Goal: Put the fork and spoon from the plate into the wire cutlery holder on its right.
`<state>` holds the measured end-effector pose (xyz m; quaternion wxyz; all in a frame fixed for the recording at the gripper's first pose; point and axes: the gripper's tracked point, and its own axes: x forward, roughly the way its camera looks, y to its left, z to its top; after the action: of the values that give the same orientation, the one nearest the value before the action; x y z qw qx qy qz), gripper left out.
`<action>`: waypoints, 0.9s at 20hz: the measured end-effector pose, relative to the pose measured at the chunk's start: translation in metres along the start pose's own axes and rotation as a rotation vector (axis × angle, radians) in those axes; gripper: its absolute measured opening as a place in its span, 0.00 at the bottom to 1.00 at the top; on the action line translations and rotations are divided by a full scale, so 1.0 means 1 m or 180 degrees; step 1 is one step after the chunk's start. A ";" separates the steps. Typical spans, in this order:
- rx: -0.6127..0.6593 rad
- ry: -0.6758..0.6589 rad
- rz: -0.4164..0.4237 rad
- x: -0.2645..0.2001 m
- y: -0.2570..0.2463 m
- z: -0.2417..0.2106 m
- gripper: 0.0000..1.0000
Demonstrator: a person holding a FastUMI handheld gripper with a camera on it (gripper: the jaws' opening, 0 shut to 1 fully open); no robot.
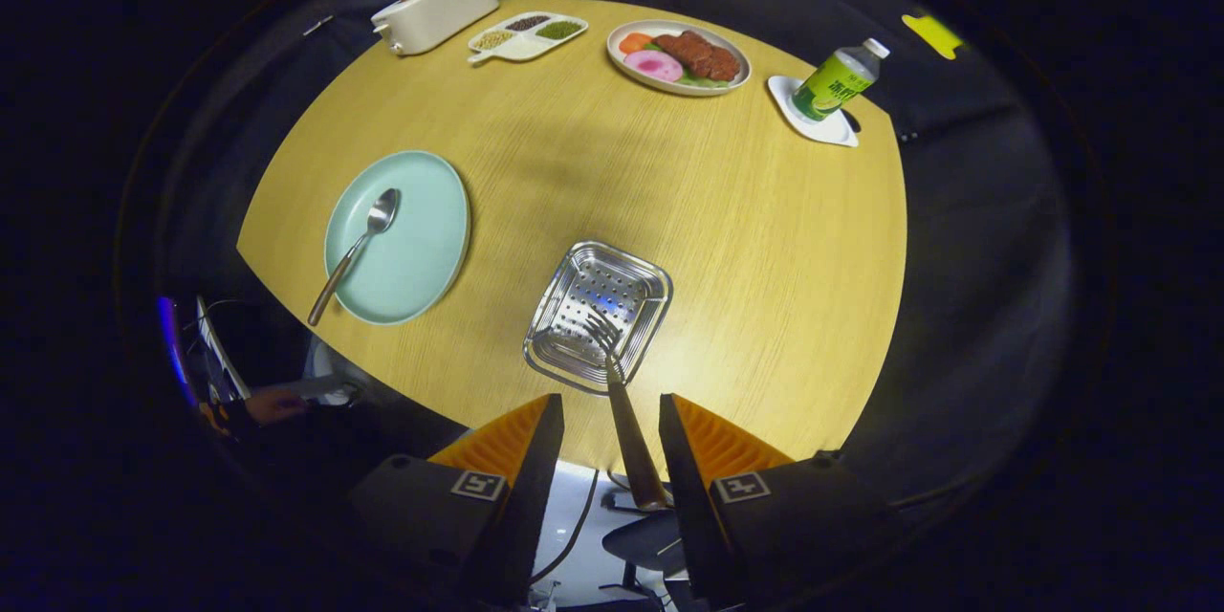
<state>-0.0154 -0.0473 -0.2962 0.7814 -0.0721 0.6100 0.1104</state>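
One fork (622, 392), tines toward holder (599, 315), claw (610, 426) apart

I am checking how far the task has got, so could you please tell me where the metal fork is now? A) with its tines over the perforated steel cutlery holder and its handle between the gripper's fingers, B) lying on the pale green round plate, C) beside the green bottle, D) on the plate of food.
A: the metal fork has its tines over the perforated steel cutlery holder, its handle running back between the gripper's fingers, which stand apart.
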 end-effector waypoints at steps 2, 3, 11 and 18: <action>0.0015 -0.0381 -0.0107 -0.017 0.004 0.015 0.64; -0.0004 -0.0586 -0.0136 -0.027 0.009 0.024 0.65; 0.0251 -0.1271 0.0494 -0.038 0.150 0.055 0.69; 0.0283 -0.0960 0.0774 0.030 0.258 0.057 0.74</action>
<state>-0.0219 0.2183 -0.3060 0.8472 0.0541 0.4946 0.1863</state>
